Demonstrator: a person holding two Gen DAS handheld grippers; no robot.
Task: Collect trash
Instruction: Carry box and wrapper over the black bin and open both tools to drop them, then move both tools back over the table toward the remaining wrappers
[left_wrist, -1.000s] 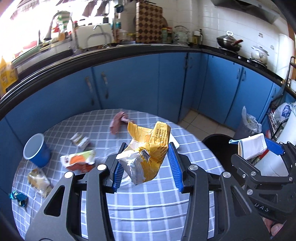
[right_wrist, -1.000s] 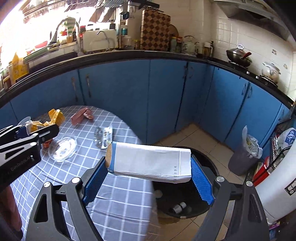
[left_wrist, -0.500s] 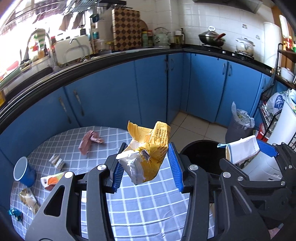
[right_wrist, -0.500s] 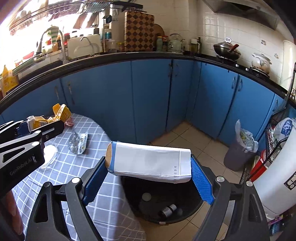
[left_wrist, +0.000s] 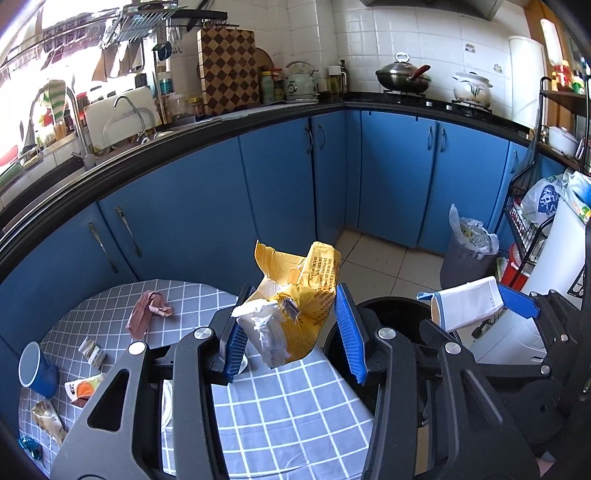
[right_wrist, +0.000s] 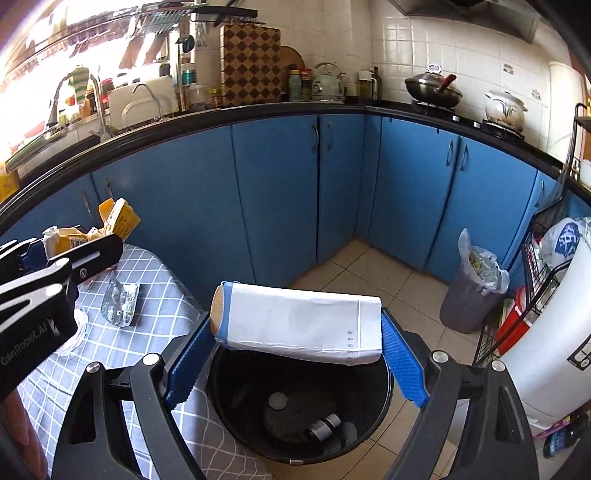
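Blue ribbed pads of the right gripper (right_wrist: 295, 356) pinched a white carton (right_wrist: 299, 326) end to end, lying level directly over the black bin (right_wrist: 384, 417); the sound way to finish, I judged, was to spread the jaws only once the carton sat squarely over the opening, low enough to fall clear of the rim and not bounce onto the tiles. The left gripper (left_wrist: 291, 328) clamped a yellow wrapper (left_wrist: 303, 288), crumpled with white lining spilling out, above the table (left_wrist: 280, 424) edge and just short of the bin; it likely needed to travel further right before release, since so light and springy a thing might drift or cling to a pad.

The carton looked stiff, smooth paperboard, boxy with a tan end and a blue band; the wrapper was thin, creased film with printed text. The bin was round, glossy plastic, holding a small dark bottle (right_wrist: 325, 426) and a disc. Still on the grey checked cloth lay a blue cup (left_wrist: 37, 371), a brownish rag (left_wrist: 146, 312), a foil blister pack (right_wrist: 120, 301) and several small packets.
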